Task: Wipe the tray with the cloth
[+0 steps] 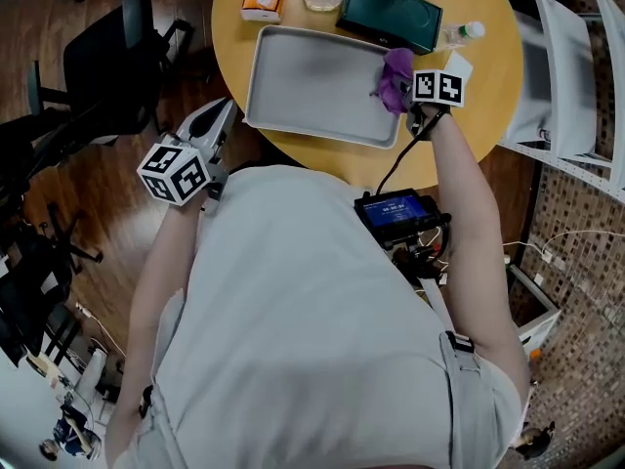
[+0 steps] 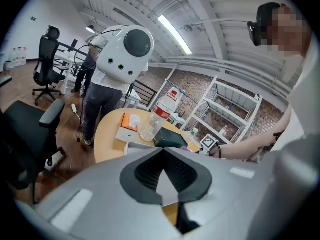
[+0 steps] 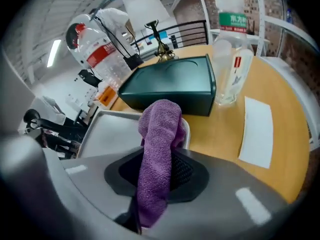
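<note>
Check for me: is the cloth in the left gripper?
No, the purple cloth is clamped in the right gripper at the right edge of the tray; the left gripper is shut on nothing.

You're in an open office or lab workspace. Black swivel chairs (image 2: 46, 59) stand on a dark wood floor (image 1: 112, 198) around a round wooden counter (image 1: 488, 66). White metal shelving (image 2: 227, 109) lines a brick wall (image 2: 190, 81). A strip light (image 2: 173, 34) hangs under the exposed ceiling, and another person (image 2: 97, 96) stands nearby.
</note>
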